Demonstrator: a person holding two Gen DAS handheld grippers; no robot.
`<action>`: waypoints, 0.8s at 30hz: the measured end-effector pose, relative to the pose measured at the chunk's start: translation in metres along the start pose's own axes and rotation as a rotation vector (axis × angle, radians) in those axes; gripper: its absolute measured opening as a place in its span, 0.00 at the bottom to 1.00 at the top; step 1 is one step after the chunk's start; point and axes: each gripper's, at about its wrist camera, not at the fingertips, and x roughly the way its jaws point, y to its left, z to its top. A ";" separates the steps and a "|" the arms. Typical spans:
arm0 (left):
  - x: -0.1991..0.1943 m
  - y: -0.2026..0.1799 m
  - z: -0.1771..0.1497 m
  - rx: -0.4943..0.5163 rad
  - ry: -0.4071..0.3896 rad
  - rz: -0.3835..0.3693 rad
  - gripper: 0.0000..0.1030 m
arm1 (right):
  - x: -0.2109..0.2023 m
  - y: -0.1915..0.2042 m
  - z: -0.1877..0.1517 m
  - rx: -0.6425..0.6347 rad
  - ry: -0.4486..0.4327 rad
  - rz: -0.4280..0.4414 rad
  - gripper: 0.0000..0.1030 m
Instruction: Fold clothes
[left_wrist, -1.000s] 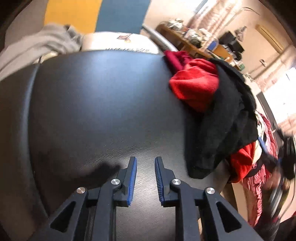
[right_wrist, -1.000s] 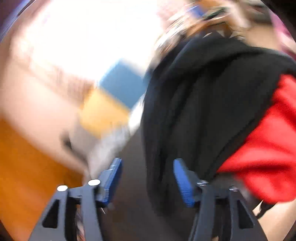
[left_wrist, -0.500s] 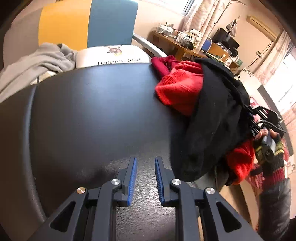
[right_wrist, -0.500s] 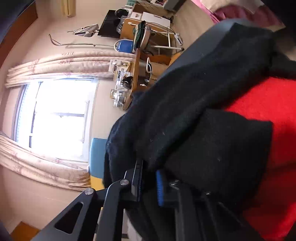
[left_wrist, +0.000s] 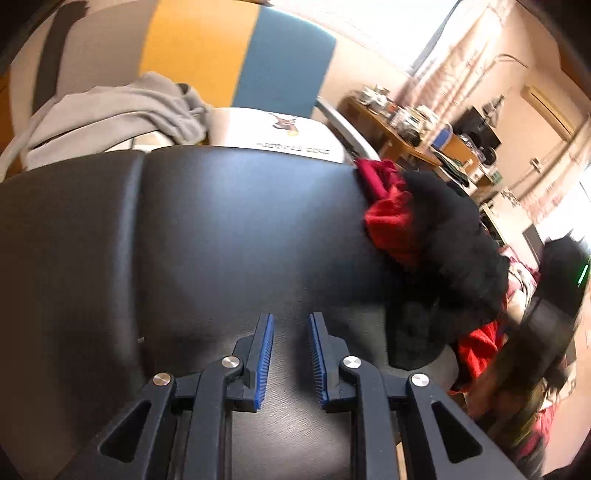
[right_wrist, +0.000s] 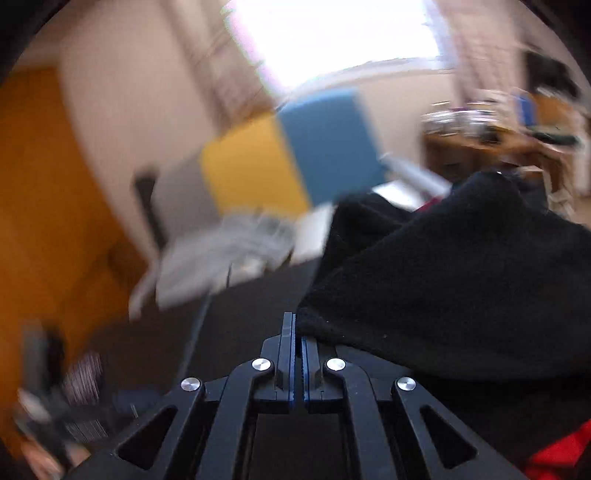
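A black garment lies heaped over red clothes at the right edge of a black padded table. My left gripper hovers open over the table's bare near part, left of the heap, holding nothing. In the right wrist view my right gripper is shut on an edge of the black garment, which rises up and to the right from the blue pads. A bit of red cloth shows at the lower right.
A grey hoodie and a white printed cloth lie past the table's far edge, before a yellow and blue panel. A cluttered wooden desk stands at the back right. A person's hand shows at the right.
My right gripper went from open beside the black garment to shut on its edge, then swung upright with it. The left gripper stayed open over the table while the pile shifted right.
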 end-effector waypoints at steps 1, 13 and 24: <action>-0.002 0.003 -0.001 0.001 0.002 0.001 0.19 | 0.014 0.015 -0.016 -0.015 0.046 0.012 0.03; 0.059 -0.023 0.017 0.046 0.131 -0.139 0.19 | -0.019 0.008 -0.149 0.043 0.297 -0.031 0.50; 0.175 -0.097 0.118 0.351 0.145 -0.132 0.29 | -0.090 -0.090 -0.128 0.231 0.137 -0.222 0.61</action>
